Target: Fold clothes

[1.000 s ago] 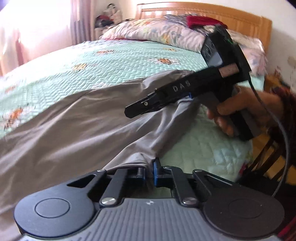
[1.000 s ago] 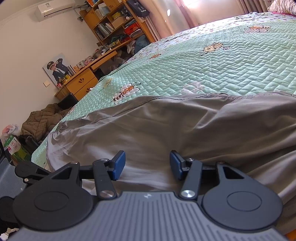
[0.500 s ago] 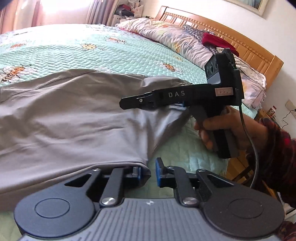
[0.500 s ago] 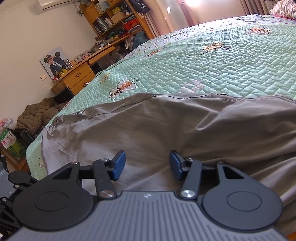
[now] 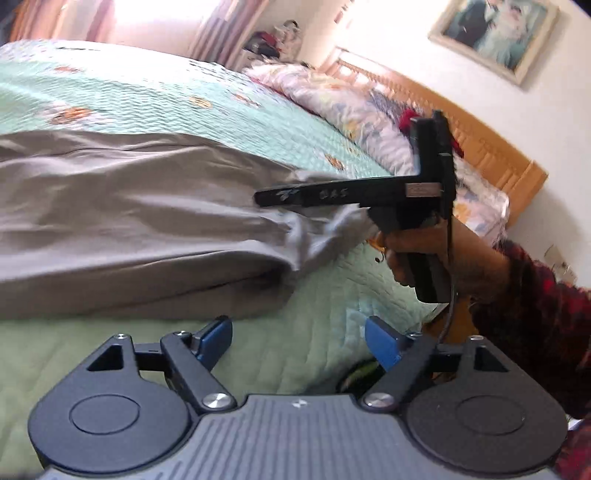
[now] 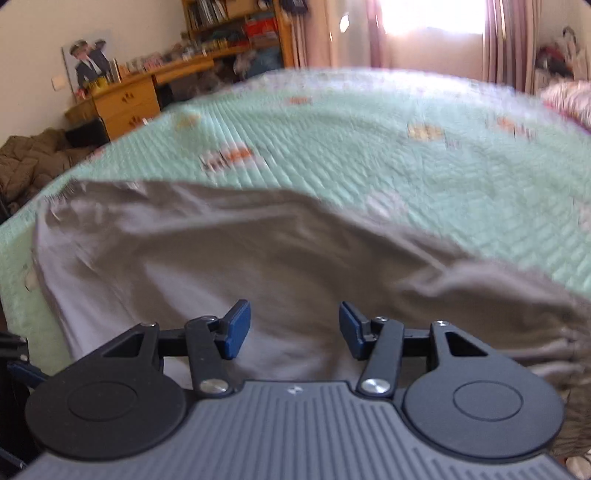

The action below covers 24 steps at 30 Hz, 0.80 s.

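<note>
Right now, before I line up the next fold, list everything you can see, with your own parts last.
garment: one, grey, spread along the near side of the bed, partly folded over itself
quilted bedspread: one, mint green with orange motifs, covering the bed
pillows: floral, heaped by the headboard; count unclear
headboard: one, wooden, far end of the bed
framed picture: one, on the wall above the headboard
desk: one, wooden, by the far wall
bookshelf: one, wooden, above the desk
curtains: pinkish, at the bright window
left gripper: black, blue pads, jaws just opened, nothing between them
right gripper: black, jaws apart over the garment
hand: one, red patterned sleeve, holding the right gripper
</note>
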Each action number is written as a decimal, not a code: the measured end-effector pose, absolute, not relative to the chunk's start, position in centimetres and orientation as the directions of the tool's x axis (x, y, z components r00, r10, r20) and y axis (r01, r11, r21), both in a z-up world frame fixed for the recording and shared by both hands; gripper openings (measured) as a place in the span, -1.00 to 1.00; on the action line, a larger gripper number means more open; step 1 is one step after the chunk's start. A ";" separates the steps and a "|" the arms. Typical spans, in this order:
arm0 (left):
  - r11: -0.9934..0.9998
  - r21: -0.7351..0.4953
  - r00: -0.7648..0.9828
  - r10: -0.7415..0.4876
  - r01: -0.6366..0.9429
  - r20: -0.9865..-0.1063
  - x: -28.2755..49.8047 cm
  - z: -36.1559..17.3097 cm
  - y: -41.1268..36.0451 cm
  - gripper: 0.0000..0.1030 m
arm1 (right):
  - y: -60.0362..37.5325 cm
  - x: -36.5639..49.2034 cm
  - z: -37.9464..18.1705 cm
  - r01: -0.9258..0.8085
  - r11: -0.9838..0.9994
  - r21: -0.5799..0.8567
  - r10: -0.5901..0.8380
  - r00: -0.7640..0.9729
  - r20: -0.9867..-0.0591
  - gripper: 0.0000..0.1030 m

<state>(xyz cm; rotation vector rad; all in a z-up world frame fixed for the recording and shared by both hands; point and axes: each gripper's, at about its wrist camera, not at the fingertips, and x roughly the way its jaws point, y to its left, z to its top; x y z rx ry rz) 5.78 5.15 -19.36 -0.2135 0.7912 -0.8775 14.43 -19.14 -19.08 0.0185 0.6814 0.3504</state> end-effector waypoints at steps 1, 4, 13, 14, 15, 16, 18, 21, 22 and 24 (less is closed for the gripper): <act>0.645 -0.478 0.398 -0.755 0.596 -0.521 5.6 -19.1 6.3 0.57 | -18.2 14.2 -18.3 -0.335 0.936 0.104 0.329 0.734 -0.594 0.07; 0.688 -0.474 0.479 -0.724 0.549 -0.496 5.3 -18.5 9.8 0.57 | -14.1 14.3 -16.5 -0.450 0.893 0.014 0.381 0.738 -0.558 0.07; 0.847 -0.472 0.749 -0.475 0.246 -0.462 5.2 -17.7 21.1 0.64 | -1.5 19.3 -15.7 -0.705 0.710 -0.003 0.575 0.581 -0.576 0.03; 0.856 -0.469 0.763 -0.448 0.217 -0.466 5.3 -17.7 22.0 0.64 | -0.4 20.1 -15.6 -0.719 0.695 0.021 0.595 0.557 -0.579 -0.02; 0.859 -0.473 0.772 -0.431 0.195 -0.466 5.3 -17.7 22.8 0.64 | 0.7 20.9 -15.6 -0.733 0.679 0.046 0.615 0.533 -0.581 -0.14; 0.858 -0.481 0.780 -0.422 0.179 -0.462 5.5 -17.8 23.5 0.64 | 1.8 21.7 -15.5 -0.744 0.664 0.066 0.631 0.512 -0.583 -0.31; 0.858 -0.489 0.792 -0.405 0.157 -0.457 5.6 -17.9 24.7 0.64 | 4.1 22.9 -15.3 -0.759 0.647 0.069 0.644 0.495 -0.583 -0.44; 0.869 -0.479 0.809 -0.370 0.127 -0.457 5.7 -18.0 26.4 0.64 | 6.9 24.6 -15.4 -0.780 0.622 0.060 0.653 0.476 -0.590 -0.46; 0.874 -0.472 0.815 -0.357 0.118 -0.457 5.6 -17.8 27.0 0.64 | 7.7 25.2 -15.6 -0.784 0.619 0.052 0.649 0.473 -0.596 -0.46; 0.890 -0.447 0.830 -0.317 0.092 -0.459 5.7 -17.6 28.0 0.64 | 9.2 26.6 -16.1 -0.786 0.617 0.043 0.640 0.469 -0.609 -0.46</act>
